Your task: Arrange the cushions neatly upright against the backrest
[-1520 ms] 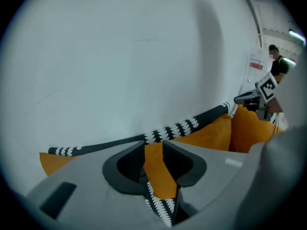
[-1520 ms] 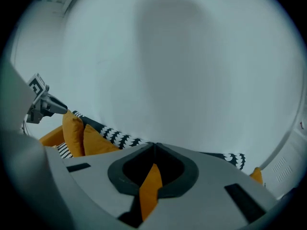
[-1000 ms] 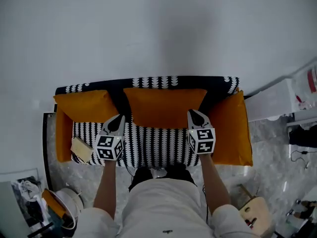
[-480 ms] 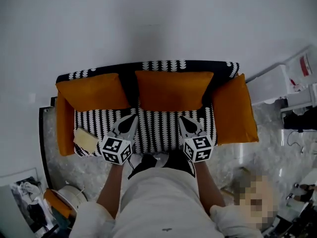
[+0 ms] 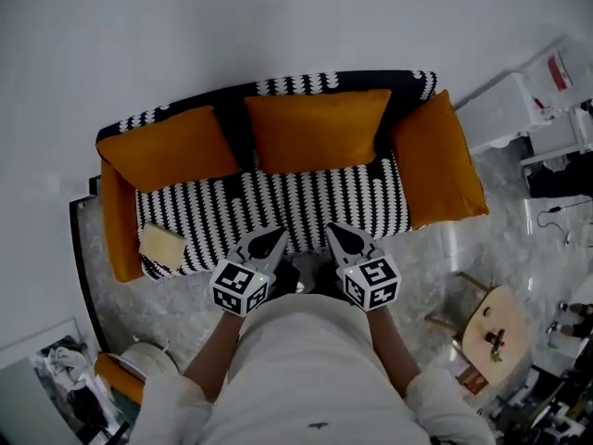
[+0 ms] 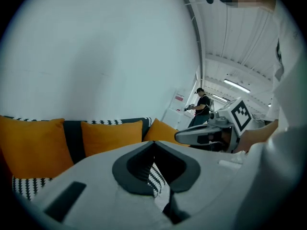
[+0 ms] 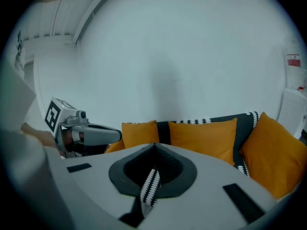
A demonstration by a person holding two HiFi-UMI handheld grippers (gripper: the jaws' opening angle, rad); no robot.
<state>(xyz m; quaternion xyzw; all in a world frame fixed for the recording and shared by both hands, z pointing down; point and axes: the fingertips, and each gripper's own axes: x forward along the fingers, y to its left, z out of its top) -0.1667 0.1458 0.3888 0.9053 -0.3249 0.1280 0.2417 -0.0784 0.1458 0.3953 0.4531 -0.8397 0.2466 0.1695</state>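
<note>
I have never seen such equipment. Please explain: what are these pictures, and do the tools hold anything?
No robot: a person holds one hand tool in each hand. The head view looks down from the person's head; the other two cameras ride on the tools and look along their tongs. The left tongs and right tongs are shut and empty. On the striped sofa, two orange cushions stand against the backrest, two side cushions lean at the armrests, and a small pale block lies on the seat.

Your shirt (image 5: 306,369) is pale and short-sleeved, with a small dark mark low on the front. Left gripper (image 5: 271,240) and right gripper (image 5: 337,235): grey shells, black-lined jaw recesses. Each carries a white marker cube (image 5: 241,287) printed with black squares.
</note>
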